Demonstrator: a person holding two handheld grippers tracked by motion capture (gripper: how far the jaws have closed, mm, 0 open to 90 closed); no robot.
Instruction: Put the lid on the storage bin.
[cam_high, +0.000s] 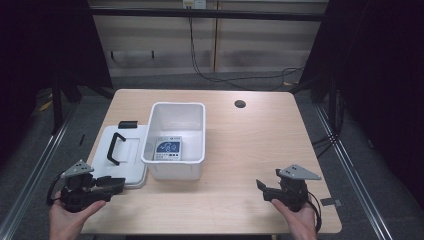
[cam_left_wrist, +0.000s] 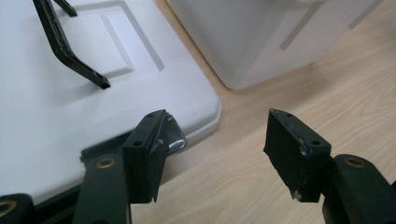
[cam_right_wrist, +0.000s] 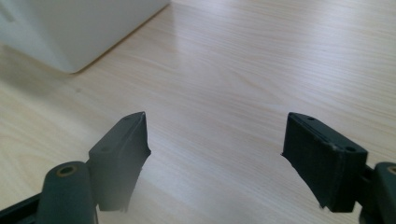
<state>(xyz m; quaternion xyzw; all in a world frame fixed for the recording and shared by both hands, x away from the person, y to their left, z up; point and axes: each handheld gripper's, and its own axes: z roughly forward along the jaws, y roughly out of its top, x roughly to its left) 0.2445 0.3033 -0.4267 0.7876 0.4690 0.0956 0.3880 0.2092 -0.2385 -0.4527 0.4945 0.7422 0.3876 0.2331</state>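
While the white lid (cam_high: 127, 155) lay flat on the table (cam_high: 240, 150), just left of the white bin (cam_high: 177, 137), the left gripper (cam_high: 116, 185) sat at the lid's near right corner, its jaws wide with nothing between them. The right gripper (cam_high: 261, 189) waited far off to the right, also wide and holding nothing.

White bin (cam_high: 176, 145), blk-handled white lid (cam_high: 127, 159)

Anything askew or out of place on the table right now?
Nothing is spilled or damaged. The white lid lies flat on the table beside the open bin, not on it; a small packet rests inside. Both grippers are open.
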